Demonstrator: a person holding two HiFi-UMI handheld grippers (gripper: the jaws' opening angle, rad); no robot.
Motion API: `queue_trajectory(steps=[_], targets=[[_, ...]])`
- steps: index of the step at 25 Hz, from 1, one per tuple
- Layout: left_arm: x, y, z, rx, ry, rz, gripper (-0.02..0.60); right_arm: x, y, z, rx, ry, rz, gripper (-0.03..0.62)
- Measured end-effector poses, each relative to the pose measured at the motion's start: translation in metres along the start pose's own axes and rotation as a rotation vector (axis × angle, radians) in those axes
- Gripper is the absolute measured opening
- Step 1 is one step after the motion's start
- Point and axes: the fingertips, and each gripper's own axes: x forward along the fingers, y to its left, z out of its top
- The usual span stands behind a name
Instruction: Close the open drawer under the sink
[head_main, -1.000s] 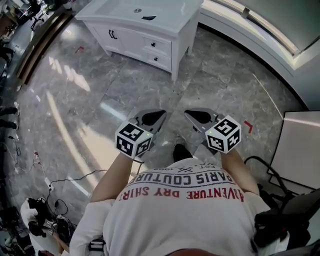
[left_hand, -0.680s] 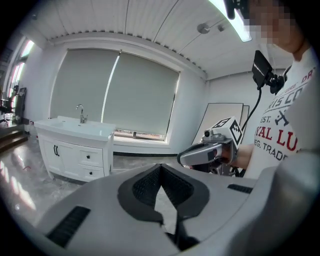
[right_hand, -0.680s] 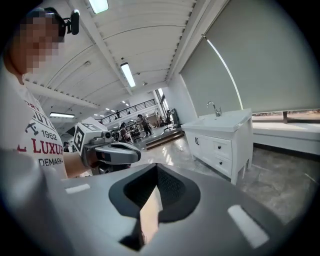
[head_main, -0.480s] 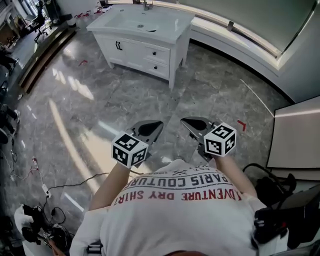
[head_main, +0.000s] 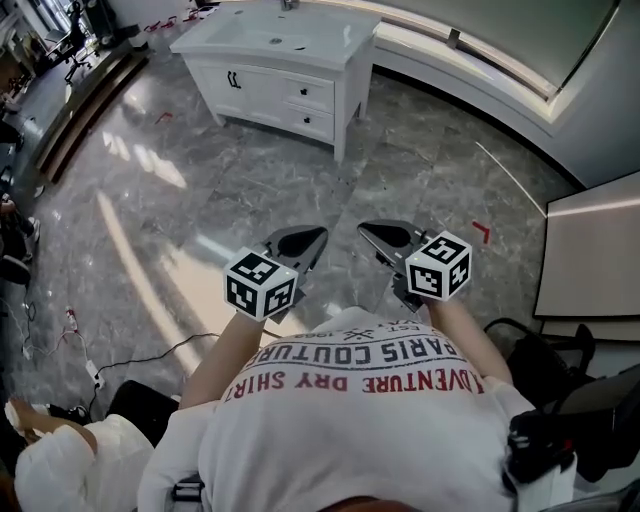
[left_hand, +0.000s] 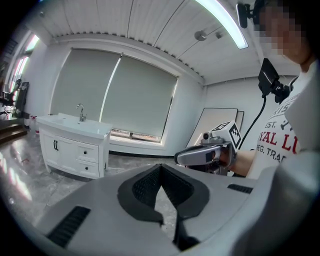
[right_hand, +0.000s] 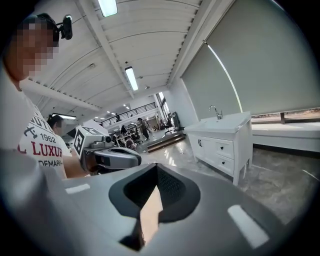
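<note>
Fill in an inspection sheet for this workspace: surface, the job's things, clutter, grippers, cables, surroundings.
Surface: glossy grey marble floor, with streaks of glare.
Job's things: white sink cabinet stands well ahead of the person; its two drawers have dark knobs; too far off to tell whether one stands open.
Clutter: red tape mark on the floor.
Grippers: left gripper and right gripper are both shut and empty, held side by side in front of the person, far from the cabinet.
Cables: black cable trails over the floor at the left.
Surroundings: curved white ledge behind the cabinet; white board at the right.
</note>
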Motion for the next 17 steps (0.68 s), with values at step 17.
queue_trajectory(steps=[17], targets=[[-0.004,-0.026,-0.016,-0.001,-0.006,0.017,0.003,-0.024,0.019,-0.026,-0.067,0.025,-0.006,0.0]])
